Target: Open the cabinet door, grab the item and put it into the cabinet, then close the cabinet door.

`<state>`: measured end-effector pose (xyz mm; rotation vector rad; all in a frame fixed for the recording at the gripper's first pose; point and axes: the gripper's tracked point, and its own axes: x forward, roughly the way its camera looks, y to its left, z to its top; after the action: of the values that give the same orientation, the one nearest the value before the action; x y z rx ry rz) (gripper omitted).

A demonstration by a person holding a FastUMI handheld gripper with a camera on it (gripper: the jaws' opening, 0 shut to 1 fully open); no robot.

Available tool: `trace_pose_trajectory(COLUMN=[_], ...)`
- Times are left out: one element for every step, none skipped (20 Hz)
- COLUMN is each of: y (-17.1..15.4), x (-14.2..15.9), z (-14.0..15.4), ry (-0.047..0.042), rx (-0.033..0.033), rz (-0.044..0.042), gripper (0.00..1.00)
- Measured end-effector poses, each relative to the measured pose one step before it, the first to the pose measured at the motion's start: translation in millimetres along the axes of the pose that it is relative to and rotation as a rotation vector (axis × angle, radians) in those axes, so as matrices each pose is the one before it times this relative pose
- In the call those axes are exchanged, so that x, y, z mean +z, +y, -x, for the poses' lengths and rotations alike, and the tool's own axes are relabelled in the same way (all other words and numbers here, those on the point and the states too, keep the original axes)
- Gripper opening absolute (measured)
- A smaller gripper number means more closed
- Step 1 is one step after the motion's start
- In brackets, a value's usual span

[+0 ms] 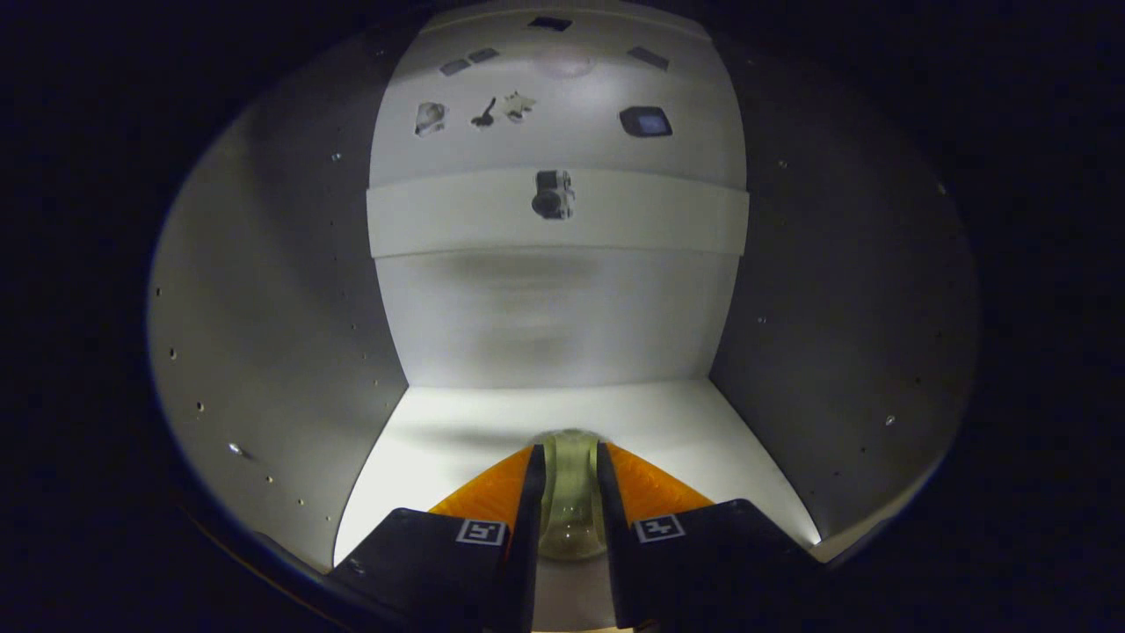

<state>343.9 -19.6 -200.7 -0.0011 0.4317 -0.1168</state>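
While the gripper (pixel 569 479) reaches into the cabinet (pixel 264 325), its two fingers (pixel 492 497) are pressed on a small see-through item (pixel 571 510), one finger on each side. The item looks like a pale, glassy little jar or cup; I cannot tell which. It sits between the fingers, just above the cabinet floor (pixel 457 431) or on it; I cannot tell if it touches. Each finger has a small square marker (pixel 481 531) on its near end.

The floor is white and brightly lit, and it runs on to the far wall. The back wall (pixel 554 316) stands well beyond the fingers. A wide white strip (pixel 457 215) goes across that wall higher up, from left to right. On the strip is a small dark round part (pixel 553 195). Above it are a few small dark shapes (pixel 646 121) that are too small to make out.

The left side wall and the right side wall (pixel 844 316) are grey and dim. Both have rows of tiny holes (pixel 200 406).
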Motion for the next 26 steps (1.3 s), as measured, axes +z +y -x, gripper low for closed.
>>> trace_pose_trajectory(y=[0.56, 0.17, 1.23, 0.28, 1.55, 2.1, 4.04, 2.49, 1.35, 0.9, 1.17, 2.1, 1.66, 1.93, 4.3, 2.03, -0.58, 0.35, 1.16, 2.14, 2.67, 0.02, -2.45, -5.93, -5.78, -9.51], x=[10.76, 13.2, 13.79, 14.03, 12.5, 12.22, 11.14, 9.41, 7.24, 6.22, 5.3, 4.72, 6.13, 6.19, 5.46, 4.71, 2.28, 1.19, 0.43, 0.48, 2.47, 3.81, 1.82, -0.05, -0.68, -1.41], z=[10.31, 13.23, 13.69, 16.85, 20.26, 20.89, 19.61, 19.39, 19.44, 19.9, 19.33, 17.67, 17.58, 14.49, 16.4, 14.22, 14.47, 11.91, 13.37, 12.79, 13.63, 13.6, 12.96, 12.55, 13.58, 12.05], ry=[-0.0336, -0.0364, -0.04124, -0.03573, -0.03442, -0.02991, -0.03156, -0.02574, -0.01798, -0.0139, -0.00963, -0.01223, -0.01764, -0.0219, -0.02037, -0.01608, -0.00707, -0.00002, -0.00046, -0.00187, -0.01349, -0.01565, -0.01065, -0.0069, 0.00135, 0.00279], rx=[0.01258, 0.00688, 0.00508, 0.00216, 0.00338, 0.00722, 0.0133, 0.00543, 0.00401, -0.00153, 0.00184, 0.00393, 0.00198, 0.00556, 0.01553, 0.00763, 0.00375, 0.00408, -0.00228, 0.00341, 0.00061, -0.00462, -0.01219, -0.01485, -0.01703, -0.02251], rz=[-0.01629, -0.01886, -0.00808, 0.00333, 0.01276, 0.01308, 0.00965, 0.00741, 0.00428, -0.00163, -0.00508, -0.00784, -0.00875, -0.00568, -0.00476, -0.00201, 0.00302, 0.01034, 0.01638, 0.01447, 0.0065, 0.00001, -0.00484, -0.01136, -0.01202, -0.00997], gripper=[0.45, 0.49, 0.64, 0.69, 0.74, 0.76, 0.77, 0.8, 0.91, 0.95, 0.97, 0.97, 0.97, 0.97, 0.99, 0.99, 0.99, 0.99, 0.99, 0.99, 0.99, 0.99, 0.98, 0.98, 0.98, 0.98])
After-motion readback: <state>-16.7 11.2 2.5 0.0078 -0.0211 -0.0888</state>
